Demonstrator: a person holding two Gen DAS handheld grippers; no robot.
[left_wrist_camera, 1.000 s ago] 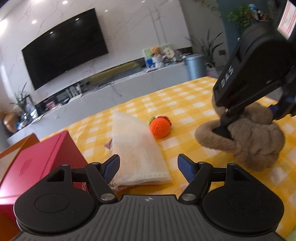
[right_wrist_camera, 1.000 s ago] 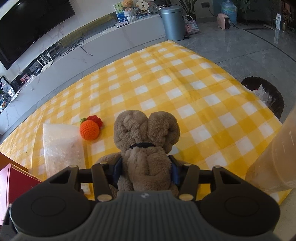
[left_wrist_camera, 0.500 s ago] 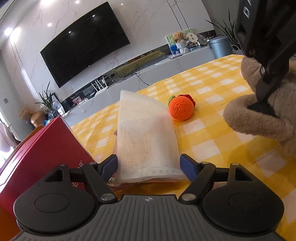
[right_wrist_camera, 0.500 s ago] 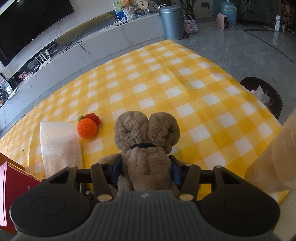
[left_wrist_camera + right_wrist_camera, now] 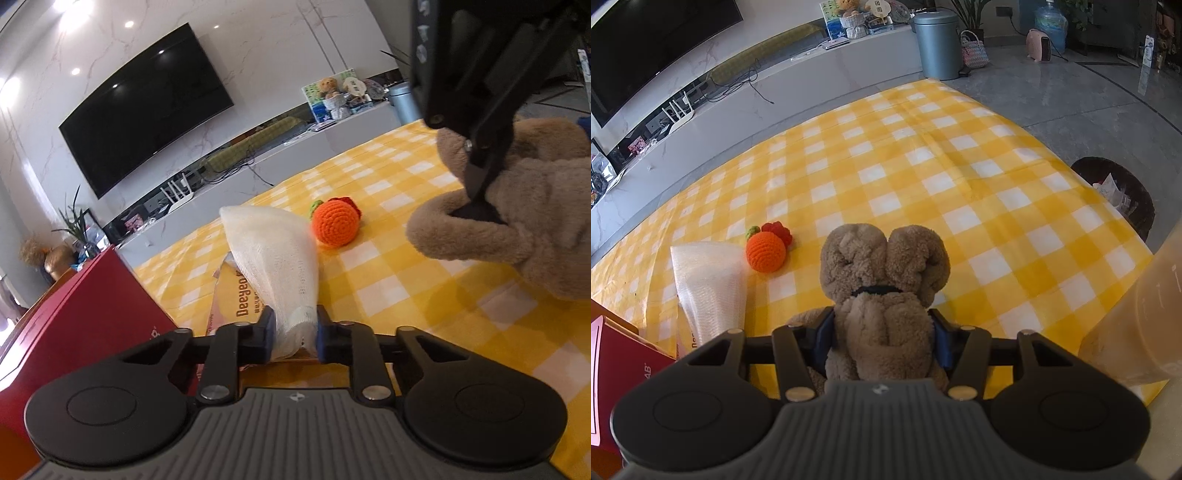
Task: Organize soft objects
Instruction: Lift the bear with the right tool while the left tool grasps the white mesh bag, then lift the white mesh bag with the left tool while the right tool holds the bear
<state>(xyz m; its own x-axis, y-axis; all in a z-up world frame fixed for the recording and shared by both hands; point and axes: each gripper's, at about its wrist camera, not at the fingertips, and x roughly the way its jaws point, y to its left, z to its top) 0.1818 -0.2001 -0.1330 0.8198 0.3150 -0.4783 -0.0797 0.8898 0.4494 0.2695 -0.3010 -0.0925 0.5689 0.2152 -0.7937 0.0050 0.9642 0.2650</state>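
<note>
A packet of white gauze cloth (image 5: 275,258) lies on the yellow checked tablecloth (image 5: 388,295). My left gripper (image 5: 293,334) is closing on the packet's near end, and its blue pads squeeze the cloth between them. An orange crocheted ball (image 5: 334,223) with a red and green bit sits just beyond the packet. My right gripper (image 5: 882,338) is shut on the body of a brown plush bear (image 5: 882,273); in the left wrist view that bear (image 5: 517,221) and the right gripper's black frame (image 5: 476,92) fill the right side. The packet (image 5: 709,284) and ball (image 5: 765,252) also show in the right wrist view.
A red box (image 5: 74,317) stands at the table's left edge, close to my left gripper. A translucent yellowish container (image 5: 1145,314) stands at the right front corner. A dark basket (image 5: 1123,192) sits on the floor past the right edge. A TV cabinet (image 5: 775,81) runs behind the table.
My left gripper's jaws have come together on the near end of the gauze packet, bunching it, after standing wide on either side. The right gripper still holds the bear in place.
</note>
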